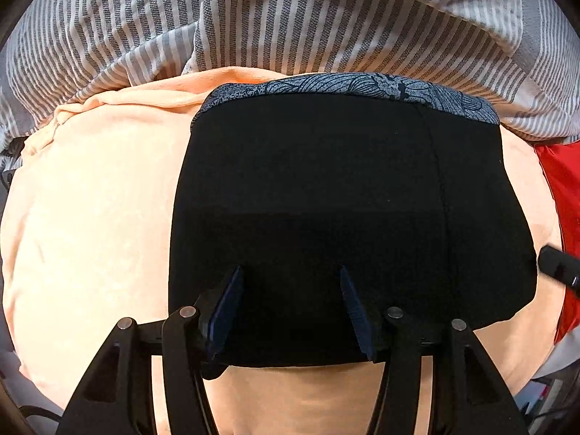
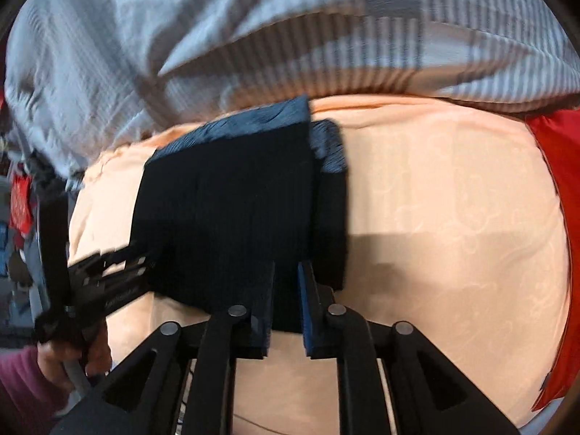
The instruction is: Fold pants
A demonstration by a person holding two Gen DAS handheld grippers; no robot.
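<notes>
Left hand-held gripper (image 1: 290, 290) wide open over pants (image 1: 326, 199); right hand-held gripper (image 2: 286, 282) narrowly parted, grip uncertain. Fabric soft, limp; pinch hem corners.

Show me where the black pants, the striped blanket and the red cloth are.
black pants (image 1: 326, 199), left wrist view, middle of folded fabric
striped blanket (image 1: 362, 25), left wrist view, upper folds
red cloth (image 2: 558, 166), right wrist view, right edge

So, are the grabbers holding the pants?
Left gripper is open, holding nothing. Right gripper straddles the black pants' near edge, but blur hides whether it grips.
</notes>
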